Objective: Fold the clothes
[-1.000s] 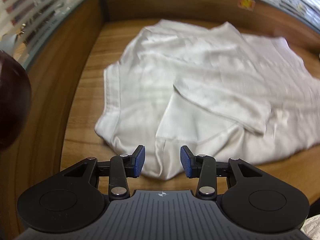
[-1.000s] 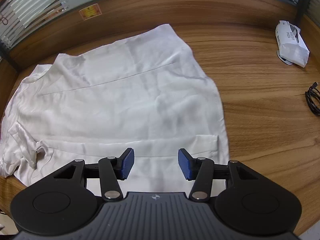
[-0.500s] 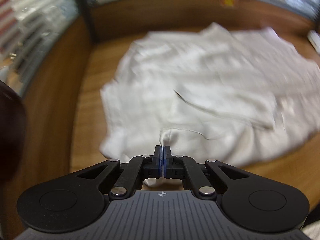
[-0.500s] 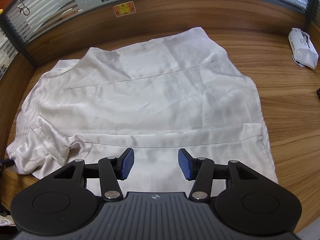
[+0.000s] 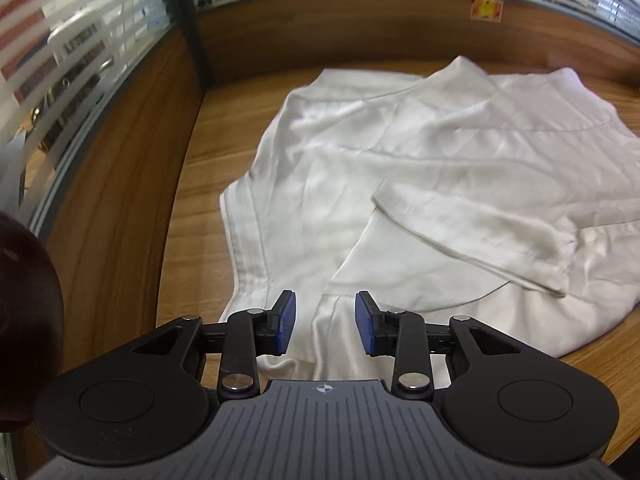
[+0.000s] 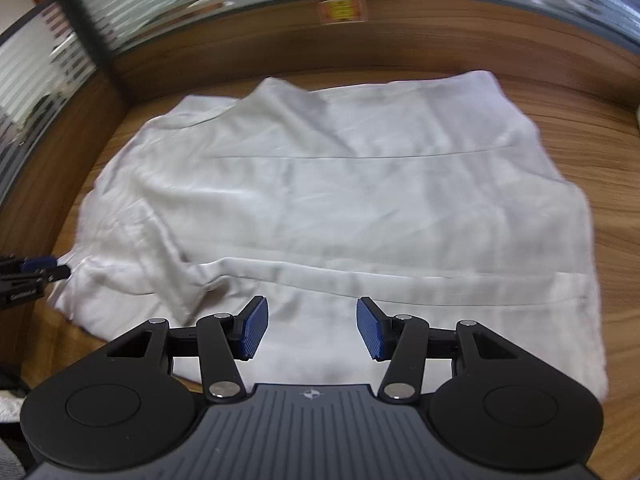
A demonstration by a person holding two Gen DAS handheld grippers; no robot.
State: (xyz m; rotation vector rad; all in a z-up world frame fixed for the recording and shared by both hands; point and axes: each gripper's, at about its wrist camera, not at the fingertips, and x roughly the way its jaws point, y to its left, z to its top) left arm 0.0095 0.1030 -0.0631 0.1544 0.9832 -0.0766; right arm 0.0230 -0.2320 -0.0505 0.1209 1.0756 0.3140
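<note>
One garment is all there is to fold — a white shirt [image 5: 420, 184] spread across the wooden counter [image 5: 200, 184], and from where things lie it looks barely started. Over on the left, the left gripper [image 5: 323, 322] hangs low at the near-left corner of the cloth, jaws parted with a ridge of fabric lying between the blue pads [image 5: 286, 322] but not pinched. Just past it a short sleeve [image 5: 480, 236] is laid inward over the body, which I'd count as the only fold made. Moving right, the broad body of the shirt lies mostly flat with a long crease across it, its near strip turned over. The right gripper [image 6: 311, 328] hovers above that near hem, wide open and holding nothing. My guess: the far sleeve, the side panels and the final halving all remain.
</note>
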